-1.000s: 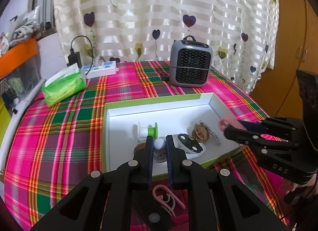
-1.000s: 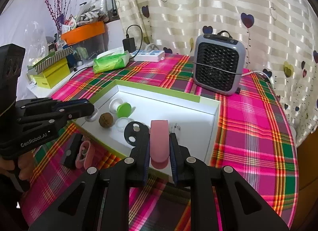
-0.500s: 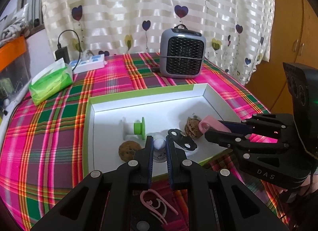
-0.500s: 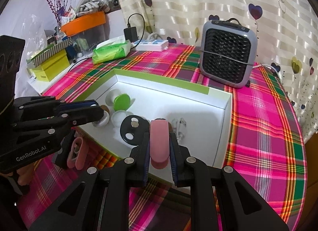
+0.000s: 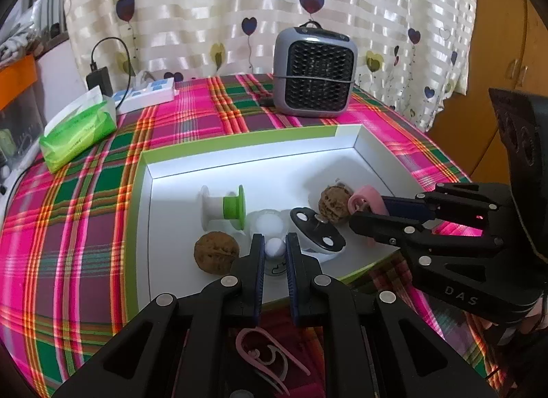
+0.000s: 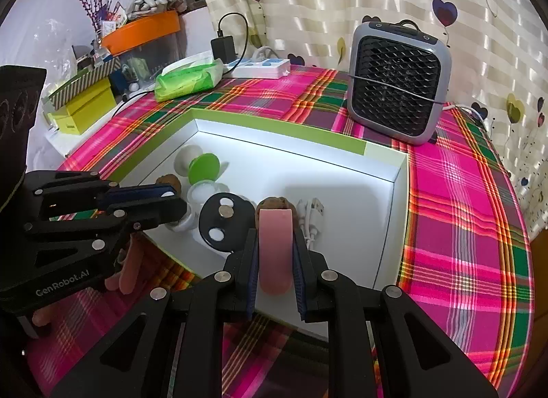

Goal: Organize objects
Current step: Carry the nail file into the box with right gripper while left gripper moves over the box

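In the left wrist view the left gripper (image 5: 275,248) has its jaws closed on a small white knobbed piece (image 5: 275,246), held just over the near edge of the white box (image 5: 260,139) with the green rim on the plaid worktop (image 5: 85,199); already lying inside are a green-and-white spool (image 5: 224,207), a walnut (image 5: 215,252) at near left, a second walnut (image 5: 331,204), a small translucent cup (image 5: 269,223) and a black disc (image 5: 316,227), so most of the sorting looks done; a pink clip (image 5: 263,355) lies outside the box on the cloth below the jaws and seems to be what is left; at right the right gripper (image 5: 359,206) reaches in over the box. In the right wrist view the right gripper (image 6: 275,244) has its jaws clamped on a pink flat piece (image 6: 275,251), poised over the near part of the box (image 6: 308,136) beside a white cable (image 6: 310,216); neither held item is released yet, and a heater (image 6: 397,85) stands at far right
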Available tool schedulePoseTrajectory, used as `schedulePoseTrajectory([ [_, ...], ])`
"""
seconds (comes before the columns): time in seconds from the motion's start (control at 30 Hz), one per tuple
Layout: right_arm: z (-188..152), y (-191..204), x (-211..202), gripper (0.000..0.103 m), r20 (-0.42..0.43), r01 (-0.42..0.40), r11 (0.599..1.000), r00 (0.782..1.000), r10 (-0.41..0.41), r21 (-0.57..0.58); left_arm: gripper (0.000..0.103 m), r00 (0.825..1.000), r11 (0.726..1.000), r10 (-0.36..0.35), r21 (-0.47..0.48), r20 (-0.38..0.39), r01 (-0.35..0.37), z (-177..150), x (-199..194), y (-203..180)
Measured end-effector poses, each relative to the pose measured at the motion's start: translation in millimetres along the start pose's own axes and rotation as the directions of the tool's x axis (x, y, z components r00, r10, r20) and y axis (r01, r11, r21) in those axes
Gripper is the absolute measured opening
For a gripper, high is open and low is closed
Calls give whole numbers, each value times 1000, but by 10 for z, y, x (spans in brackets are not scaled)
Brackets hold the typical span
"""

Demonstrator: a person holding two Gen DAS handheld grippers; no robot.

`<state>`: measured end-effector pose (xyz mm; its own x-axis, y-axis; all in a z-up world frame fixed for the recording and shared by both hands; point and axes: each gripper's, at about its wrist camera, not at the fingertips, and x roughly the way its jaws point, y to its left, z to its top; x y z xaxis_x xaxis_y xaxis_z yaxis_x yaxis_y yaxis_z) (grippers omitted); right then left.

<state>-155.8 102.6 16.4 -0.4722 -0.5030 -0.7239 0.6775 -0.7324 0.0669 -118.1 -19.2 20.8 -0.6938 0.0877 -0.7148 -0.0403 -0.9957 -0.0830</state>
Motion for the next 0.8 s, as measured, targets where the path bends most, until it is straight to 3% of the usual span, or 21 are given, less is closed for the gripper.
schedulePoseTrajectory([
  [0.5,-8,30,-6,20,13,-4,1000,1000,4,5,16,1000,1000,12,2,2,-12,-7,12,8],
  [0.63,-17,31,-45,36,32,-6,1000,999,6,6,20,1000,1000,-1,-4,6,1,-7,-2,25],
  [0.8,-25,34,-71,37,40,-3,1000,999,3,11,21,1000,1000,-2,-3,16,2,-16,-48,31],
])
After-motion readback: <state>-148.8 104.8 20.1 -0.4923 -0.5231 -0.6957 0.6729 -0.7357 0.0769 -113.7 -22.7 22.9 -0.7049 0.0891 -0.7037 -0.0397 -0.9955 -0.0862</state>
